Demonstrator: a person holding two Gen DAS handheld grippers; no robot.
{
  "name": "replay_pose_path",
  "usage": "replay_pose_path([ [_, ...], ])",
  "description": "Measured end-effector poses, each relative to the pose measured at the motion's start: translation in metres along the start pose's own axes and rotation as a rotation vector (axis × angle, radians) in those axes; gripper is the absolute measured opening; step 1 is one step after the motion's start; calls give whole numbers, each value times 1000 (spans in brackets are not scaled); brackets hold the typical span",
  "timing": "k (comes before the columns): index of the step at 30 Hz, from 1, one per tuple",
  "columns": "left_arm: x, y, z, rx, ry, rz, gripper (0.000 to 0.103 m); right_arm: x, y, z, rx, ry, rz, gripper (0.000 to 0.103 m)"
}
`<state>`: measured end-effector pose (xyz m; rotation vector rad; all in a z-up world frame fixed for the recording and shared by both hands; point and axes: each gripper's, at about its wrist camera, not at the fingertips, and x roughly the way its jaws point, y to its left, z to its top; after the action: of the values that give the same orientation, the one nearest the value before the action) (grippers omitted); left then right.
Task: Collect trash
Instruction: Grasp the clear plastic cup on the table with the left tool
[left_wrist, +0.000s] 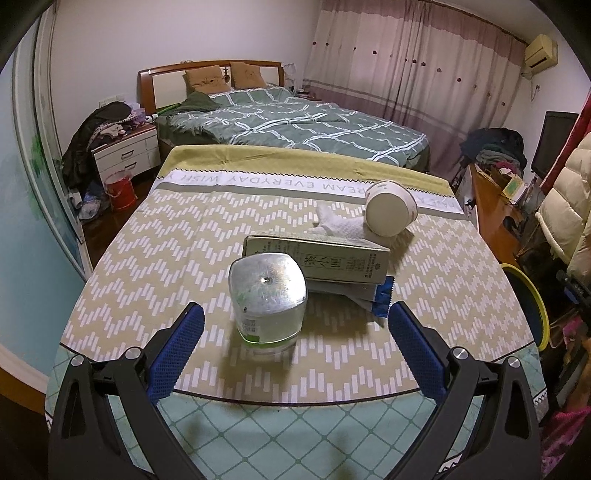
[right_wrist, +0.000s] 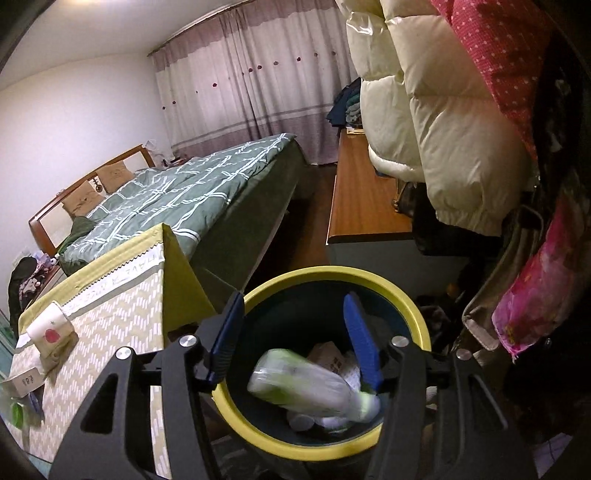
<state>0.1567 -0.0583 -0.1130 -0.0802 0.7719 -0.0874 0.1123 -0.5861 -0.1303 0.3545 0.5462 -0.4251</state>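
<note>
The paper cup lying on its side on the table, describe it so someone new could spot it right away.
Start at the table with the zigzag cloth, in front of the bed. At its far right, near the band of lettering, lies the paper cup, tipped over beside a crumpled tissue. Unlike the flat box and upright plastic bottle, it is round and cream.

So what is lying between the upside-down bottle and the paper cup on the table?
In the left wrist view, a long box lying on a blue packet, then a crumpled tissue, lie between the bottle and the cup.
</note>
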Motion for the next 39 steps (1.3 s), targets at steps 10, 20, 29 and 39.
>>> replay_pose_path([
  [10,11,6,0,22,2,15,89,-7,23,-13,-21,31,35,57],
  [20,36,14,6,15,16,11,74,-7,32,-17,-40,47,47,57],
  [29,46,20,9,19,16,-5,51,-2,42,-21,-54,70,56,57],
  [39,6,19,24,30,-70,-6,51,-11,45,-21,-56,60,76,57],
])
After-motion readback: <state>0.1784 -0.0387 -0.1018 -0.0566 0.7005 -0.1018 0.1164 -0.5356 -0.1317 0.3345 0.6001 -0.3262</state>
